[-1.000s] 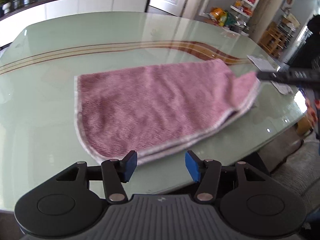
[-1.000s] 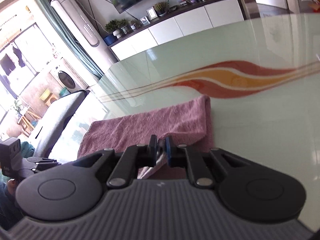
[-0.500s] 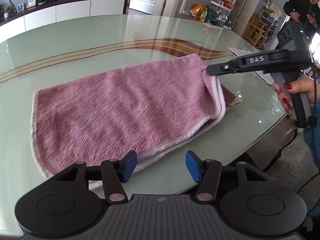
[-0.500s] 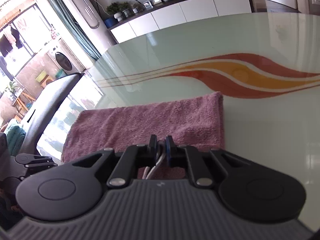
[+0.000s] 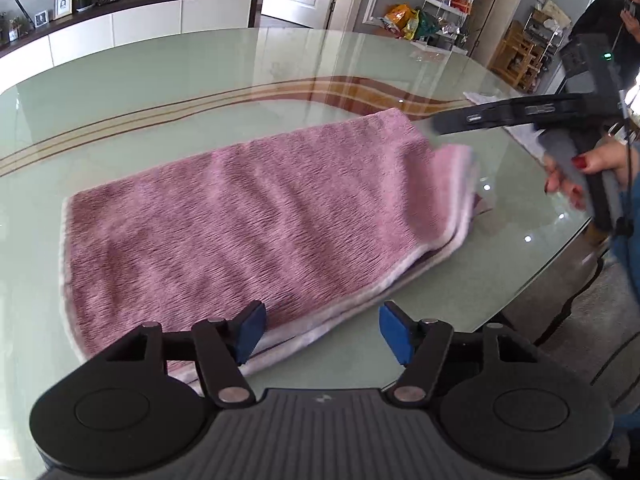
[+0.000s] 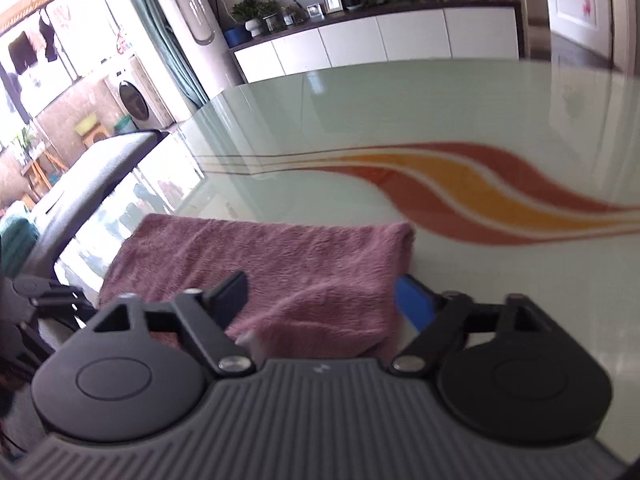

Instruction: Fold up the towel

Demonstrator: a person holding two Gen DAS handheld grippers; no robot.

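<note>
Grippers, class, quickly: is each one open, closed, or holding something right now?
Left gripper: jaws opening, nothing between them, above the pink towel's near edge.
Right gripper: jaws opening, pads off the towel end between them.

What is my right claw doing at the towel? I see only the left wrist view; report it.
Observer: The right claw is opening; the towel corner sits between its pads, not pressed.
Operator: Describe that corner.
Observer: It humps up there, and a white edge tip pokes out near the claw's body.
Operator: Report what lies beyond the towel's far end.
Observer: A grey chair back stands at the table edge there.
</note>
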